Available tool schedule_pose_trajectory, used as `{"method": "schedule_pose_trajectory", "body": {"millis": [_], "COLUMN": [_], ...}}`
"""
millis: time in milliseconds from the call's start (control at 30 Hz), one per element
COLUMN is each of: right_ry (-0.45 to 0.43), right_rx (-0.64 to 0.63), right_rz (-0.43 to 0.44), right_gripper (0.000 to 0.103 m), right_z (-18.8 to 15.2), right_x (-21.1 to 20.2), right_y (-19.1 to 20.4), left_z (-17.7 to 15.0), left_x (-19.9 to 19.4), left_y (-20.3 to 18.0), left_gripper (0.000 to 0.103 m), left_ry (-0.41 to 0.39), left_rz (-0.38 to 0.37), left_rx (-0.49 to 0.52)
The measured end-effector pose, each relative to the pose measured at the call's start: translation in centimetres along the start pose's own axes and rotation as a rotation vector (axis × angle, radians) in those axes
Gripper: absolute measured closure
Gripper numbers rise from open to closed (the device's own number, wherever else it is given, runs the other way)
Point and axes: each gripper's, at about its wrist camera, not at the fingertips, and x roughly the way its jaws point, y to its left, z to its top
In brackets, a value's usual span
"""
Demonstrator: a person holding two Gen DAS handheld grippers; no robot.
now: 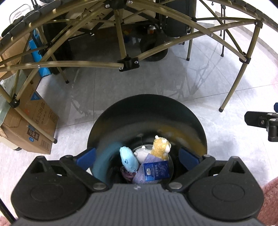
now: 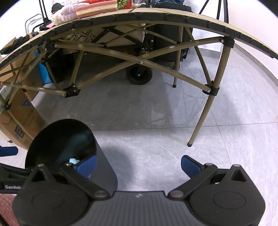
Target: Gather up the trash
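A black round bin [image 1: 121, 111] stands on the grey floor, right under my left gripper [image 1: 138, 159], which is open with nothing between its blue pads [image 1: 86, 157]. Inside the bin lie a blue plush toy [image 1: 128, 160], a white plush [image 1: 141, 153], a yellow plush alpaca [image 1: 160, 147], a blue wipes packet [image 1: 156, 171] and a purple wrapper [image 1: 140, 175]. In the right wrist view the same bin [image 2: 57, 139] is at the lower left, and my right gripper [image 2: 138, 166] hangs open over bare floor beside it.
A folding table on tan legs [image 2: 208, 111] arches over the scene, with towels and boxes on top [image 2: 90, 8]. Cardboard boxes [image 1: 33, 125] stand left of the bin. A black cart wheel [image 2: 139, 74] and dark luggage sit behind. A pink sleeve [image 1: 271, 200] shows at lower right.
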Motion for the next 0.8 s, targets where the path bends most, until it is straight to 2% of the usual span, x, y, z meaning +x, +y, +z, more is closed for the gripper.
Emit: {"method": "schedule_pose_trajectory", "body": {"millis": [533,667,800], "right_ry": [0.002,-0.030,-0.101], "right_rx": [-0.039,-0.061,-0.073], "right_rz": [0.022,0.048,0.077], "right_gripper": [0.000,0.000,0.000], "right_z": [0.2,0.5,0.9], "right_x": [0.3,-0.5,-2.0], "right_y": [1.3,2.0,2.5], "left_z": [0.1,0.2,0.4], "left_x": [-0.4,-1.5,-3.1], "left_y": [0.6,1.0,1.8], "left_gripper": [0.000,0.000,0.000], "left_ry": [-0.020,-0.072,-0.142], "left_rz": [-0.014,-0.012,-0.011], "left_rx": [-0.039,-0.049,-0.071]}}
